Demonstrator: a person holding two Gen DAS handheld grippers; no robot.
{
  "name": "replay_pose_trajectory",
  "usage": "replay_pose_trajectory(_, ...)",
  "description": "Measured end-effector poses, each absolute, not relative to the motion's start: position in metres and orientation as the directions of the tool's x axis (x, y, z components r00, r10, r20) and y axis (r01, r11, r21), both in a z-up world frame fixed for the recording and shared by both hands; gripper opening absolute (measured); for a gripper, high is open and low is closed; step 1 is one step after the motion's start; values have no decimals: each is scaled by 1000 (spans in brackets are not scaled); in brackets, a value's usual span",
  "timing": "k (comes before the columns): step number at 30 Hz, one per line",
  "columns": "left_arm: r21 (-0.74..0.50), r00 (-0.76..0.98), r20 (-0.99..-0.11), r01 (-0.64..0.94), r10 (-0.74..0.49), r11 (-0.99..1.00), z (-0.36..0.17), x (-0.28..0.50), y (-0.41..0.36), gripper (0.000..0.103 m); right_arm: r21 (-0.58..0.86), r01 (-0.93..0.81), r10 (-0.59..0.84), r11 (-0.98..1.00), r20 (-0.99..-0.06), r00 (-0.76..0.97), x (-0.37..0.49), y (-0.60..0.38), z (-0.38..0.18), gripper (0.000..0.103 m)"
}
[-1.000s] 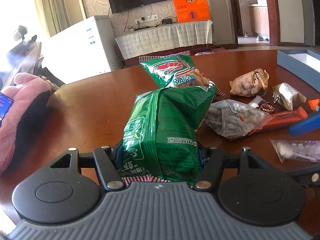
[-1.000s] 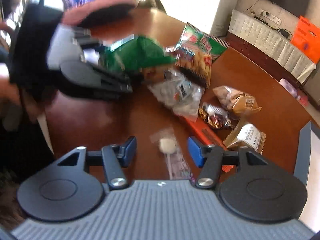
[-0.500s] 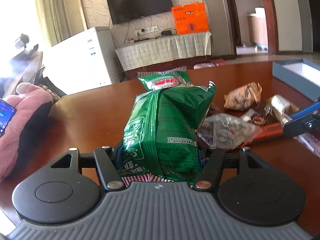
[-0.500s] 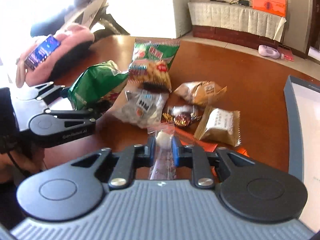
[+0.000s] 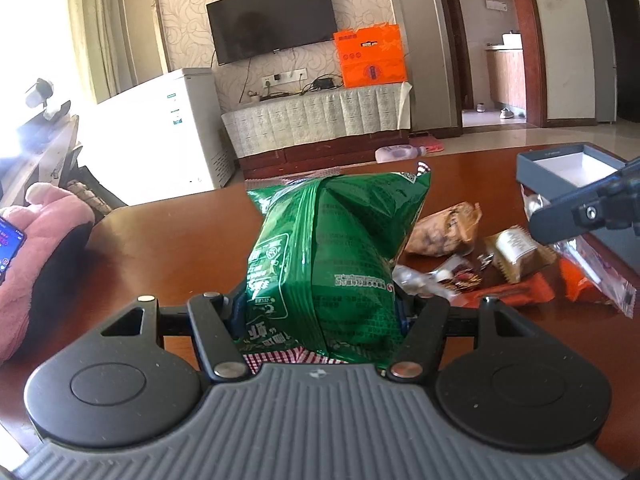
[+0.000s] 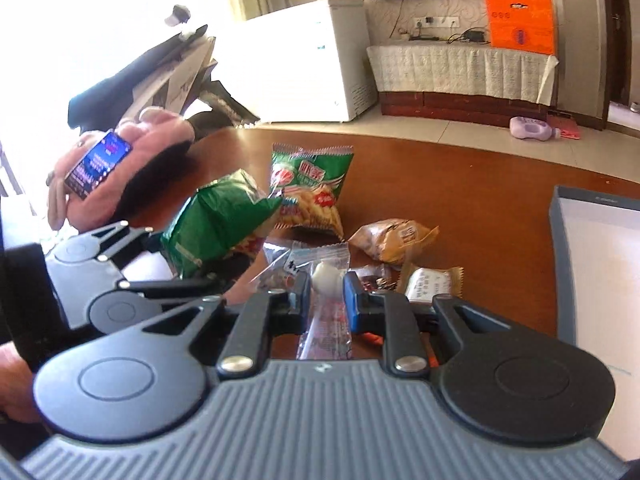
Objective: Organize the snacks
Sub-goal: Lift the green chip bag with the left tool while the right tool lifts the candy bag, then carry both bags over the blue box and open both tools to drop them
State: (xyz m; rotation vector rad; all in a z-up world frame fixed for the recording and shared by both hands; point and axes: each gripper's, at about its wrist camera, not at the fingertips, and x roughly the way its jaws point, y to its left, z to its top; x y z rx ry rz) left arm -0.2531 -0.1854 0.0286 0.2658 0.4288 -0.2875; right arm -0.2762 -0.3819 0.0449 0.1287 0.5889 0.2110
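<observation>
My left gripper (image 5: 320, 308) is shut on a green snack bag (image 5: 332, 248) and holds it upright above the brown table (image 5: 168, 248); the same bag shows in the right wrist view (image 6: 216, 224). My right gripper (image 6: 326, 296) is shut on a clear packet with a white candy (image 6: 326, 280), lifted off the table. The packet hangs below that gripper in the left wrist view (image 5: 596, 268). An open grey box (image 5: 576, 172) with a white inside stands at the right, also in the right wrist view (image 6: 592, 264).
Loose snacks lie mid-table: a green and red chips bag (image 6: 312, 188), a brown nut bag (image 6: 392, 240), a tan wrapped cake (image 6: 432, 284), an orange bar (image 5: 516, 292). A pink plush with a phone (image 6: 100, 164) sits at the table's left edge.
My right gripper closed on the candy packet and lifted it off the table toward the box. My left gripper rose a little, still holding the green bag.
</observation>
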Motion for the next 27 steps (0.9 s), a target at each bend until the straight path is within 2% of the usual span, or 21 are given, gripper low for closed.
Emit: replay_pose_trajectory(27, 189, 834, -425, 463, -353, 866, 51, -289, -281, 69, 265, -55, 174, 963, -449, 876, -322, -451, 63, 21)
